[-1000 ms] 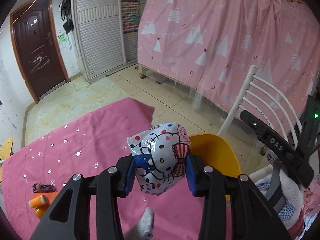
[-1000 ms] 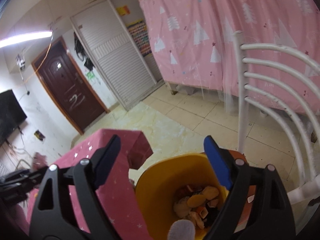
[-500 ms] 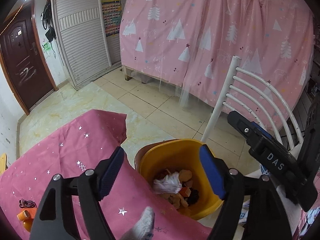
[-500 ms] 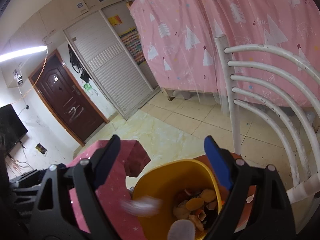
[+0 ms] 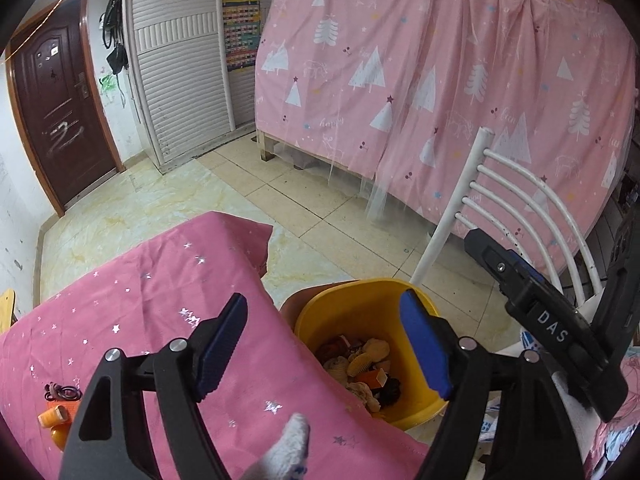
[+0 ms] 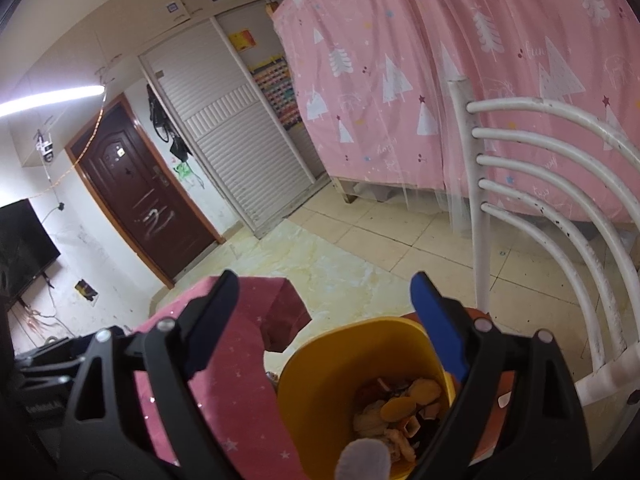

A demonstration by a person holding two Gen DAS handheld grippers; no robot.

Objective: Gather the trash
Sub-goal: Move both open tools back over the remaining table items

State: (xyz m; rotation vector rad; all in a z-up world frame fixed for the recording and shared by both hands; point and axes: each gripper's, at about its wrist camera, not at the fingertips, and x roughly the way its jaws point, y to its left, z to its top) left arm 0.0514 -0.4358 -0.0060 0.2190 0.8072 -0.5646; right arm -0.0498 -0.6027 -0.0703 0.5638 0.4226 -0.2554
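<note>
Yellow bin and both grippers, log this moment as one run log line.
left gripper: open, empty | right gripper: opening, empty | yellow bin: beside pink table, holds trash | small orange items: on table

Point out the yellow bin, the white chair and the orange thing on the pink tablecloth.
yellow bin [image 5: 340, 304]: left wrist view, inner wall.
white chair [image 6: 478, 216]: right wrist view, back post.
orange thing [image 5: 52, 416]: left wrist view, its side.

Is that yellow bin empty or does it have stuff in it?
It has stuff in it. The bin stands upright beside the table, and a heap of scraps covers its bottom, well below the rim.
</note>
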